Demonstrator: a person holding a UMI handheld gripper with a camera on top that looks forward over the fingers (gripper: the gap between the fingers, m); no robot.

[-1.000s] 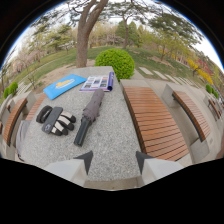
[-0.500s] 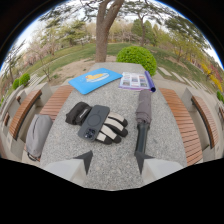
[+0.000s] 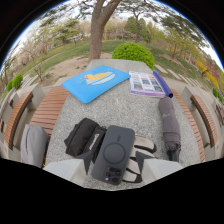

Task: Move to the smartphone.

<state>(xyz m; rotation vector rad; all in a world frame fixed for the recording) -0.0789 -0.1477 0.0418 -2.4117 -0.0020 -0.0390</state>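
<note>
smartphone (image 3: 114, 160) between parted gripper (image 3: 113, 161) jaws

I am holding my gripper (image 3: 114, 161) with its fingers parted around the dark smartphone (image 3: 114, 155), which is lying back-up on gloves (image 3: 139, 159) on the stone table (image 3: 120, 107). A folded umbrella (image 3: 169, 125) is lying just beside them.
</note>
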